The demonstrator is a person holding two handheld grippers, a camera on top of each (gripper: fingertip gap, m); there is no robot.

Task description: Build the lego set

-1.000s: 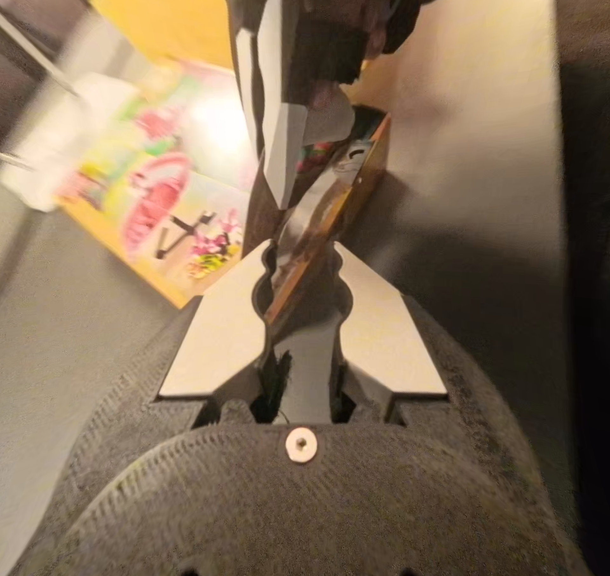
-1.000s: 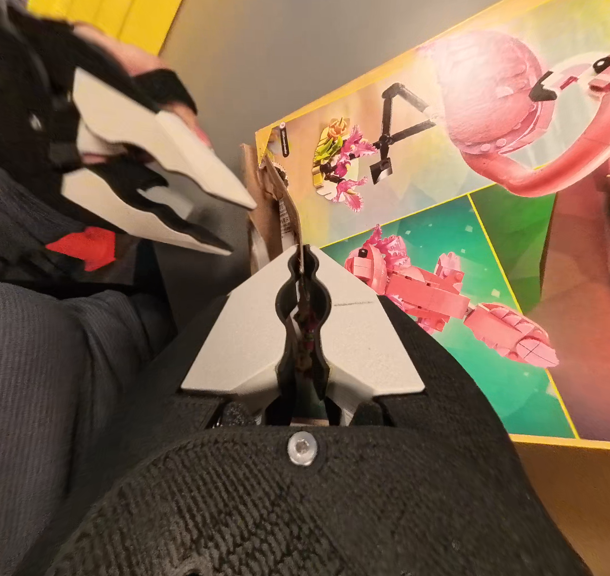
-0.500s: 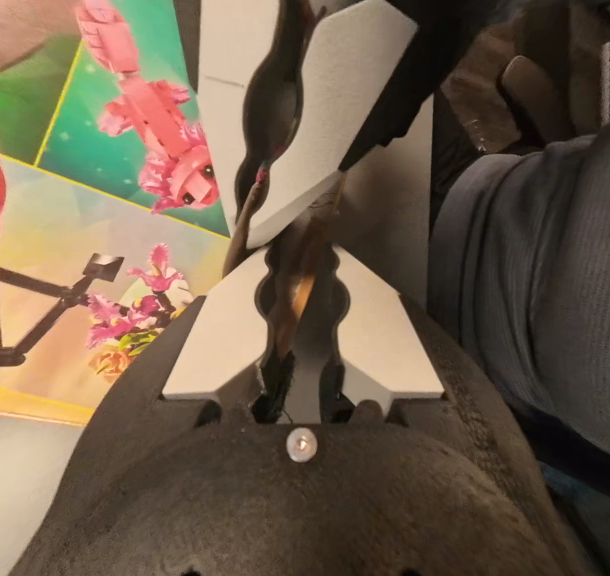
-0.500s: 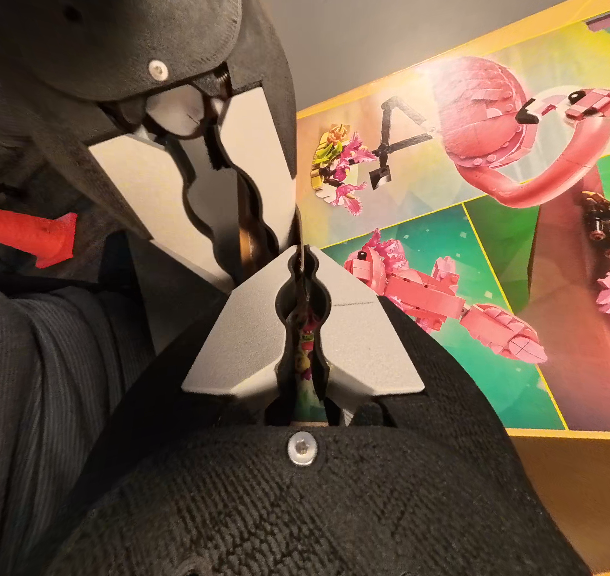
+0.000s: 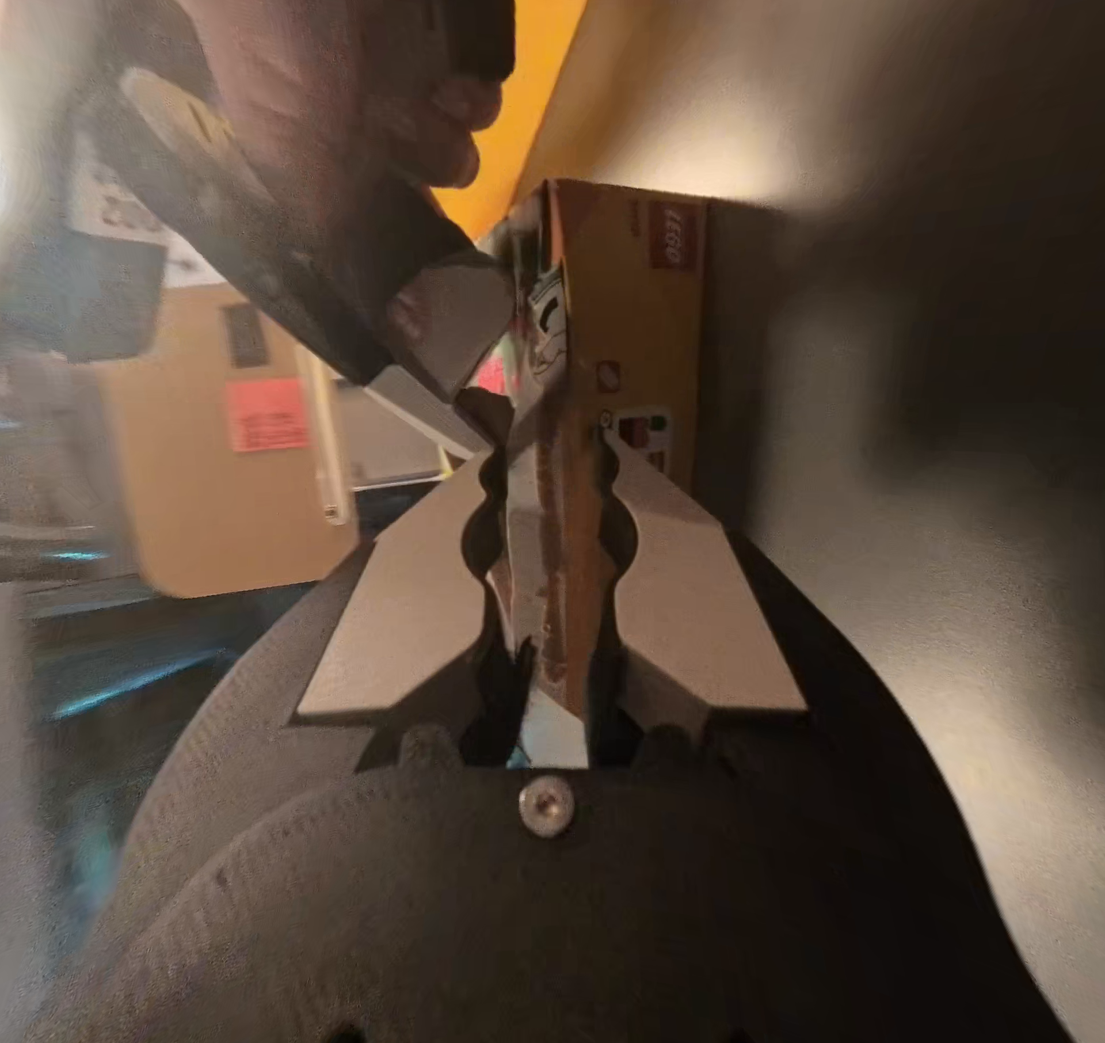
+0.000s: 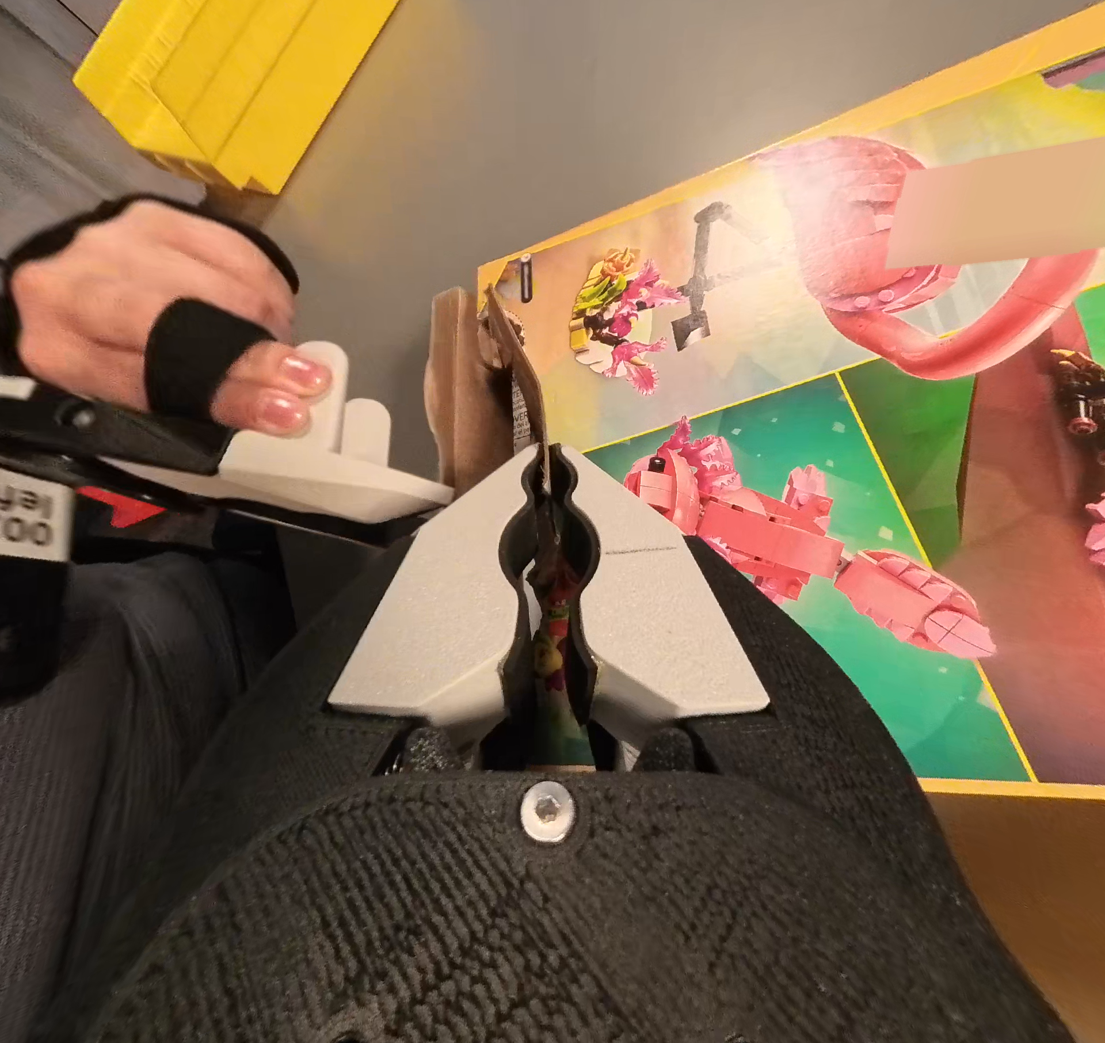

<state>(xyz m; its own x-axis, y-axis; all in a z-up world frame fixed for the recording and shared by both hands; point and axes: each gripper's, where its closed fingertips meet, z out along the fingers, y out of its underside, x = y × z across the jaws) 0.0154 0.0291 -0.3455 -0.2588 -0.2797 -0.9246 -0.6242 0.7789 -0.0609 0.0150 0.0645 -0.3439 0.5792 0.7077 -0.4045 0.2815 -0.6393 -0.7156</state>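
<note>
PLACE: likely a storeroom or workroom, though this is uncertain
SIGNS: labelled cardboard carton [image 5: 239,434] at 9 o'clock; grey surface [image 6: 598,87]; yellow box [image 6: 251,51] at 11 o'clock

A plain grey bench [image 6: 598,87] carries a colourful printed cardboard toy box [image 6: 807,416] just ahead-right of the right tongs [image 6: 547,452], and a yellow ridged block [image 6: 239,57] far ahead-left.

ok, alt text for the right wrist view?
The right gripper has its jaws shut on a brown cardboard flap at the end of a toy box printed with pink brick flamingos. At left, a hand in a fingerless black glove holds the left gripper beside the flap; a yellow box lies behind.
</note>
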